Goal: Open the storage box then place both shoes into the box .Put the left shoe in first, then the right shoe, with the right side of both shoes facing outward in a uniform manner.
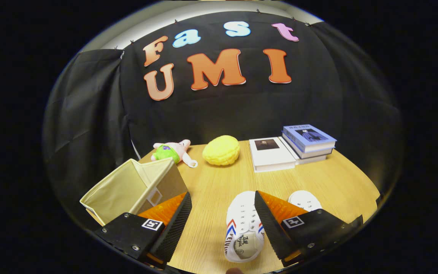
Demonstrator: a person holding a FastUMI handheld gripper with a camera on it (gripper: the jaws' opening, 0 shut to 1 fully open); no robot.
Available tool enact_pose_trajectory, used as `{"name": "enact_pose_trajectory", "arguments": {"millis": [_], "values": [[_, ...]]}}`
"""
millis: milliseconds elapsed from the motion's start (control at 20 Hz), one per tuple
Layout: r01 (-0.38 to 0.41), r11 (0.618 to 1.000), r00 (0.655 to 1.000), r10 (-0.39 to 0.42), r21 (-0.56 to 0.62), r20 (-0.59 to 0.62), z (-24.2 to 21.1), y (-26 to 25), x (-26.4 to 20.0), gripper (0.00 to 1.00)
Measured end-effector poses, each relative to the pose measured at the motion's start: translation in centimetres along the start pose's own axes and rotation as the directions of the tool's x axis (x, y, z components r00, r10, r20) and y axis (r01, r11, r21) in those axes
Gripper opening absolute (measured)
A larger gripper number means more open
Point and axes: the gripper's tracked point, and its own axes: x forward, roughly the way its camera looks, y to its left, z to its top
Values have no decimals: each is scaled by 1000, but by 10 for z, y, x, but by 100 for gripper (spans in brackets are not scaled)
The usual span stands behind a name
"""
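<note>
Seen along the gripper point(222, 217): fingers spread wide and holding nothing, above a light wooden table point(211, 182), with a white canvas low-top shoe with red and blue side stripes point(243, 228) lying near, in the gap just inside the right finger, toe pointing far, and a second white canvas shoe point(305, 200) just right of that finger, mostly hidden. To the near left, beside the left finger, a beige fabric storage box point(131, 188), tipped with its mouth already open. Probably light, soft-sided and easily squashed, so best pinched across the stiffer heel collar or sole edge, not the floppy tongue.
</note>
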Motion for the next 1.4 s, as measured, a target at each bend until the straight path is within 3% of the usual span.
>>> {"name": "enact_pose_trajectory", "arguments": {"millis": [400,700,950,1100,1150,1250,1400], "values": [[88,993,985,-74,83,-153,-66,-43,18,98],[116,988,961,-86,99,-264,-99,-49,32,82],[72,986,959,-27,152,-284,-103,-39,38,56],[95,986,962,-55,136,-268,-102,-45,36,42],[143,983,959,-110,111,-261,-106,-58,42,34],[130,983,964,-94,132,-251,-101,-53,40,3],[127,971,963,-71,205,-259,-100,-51,34,1]]}}
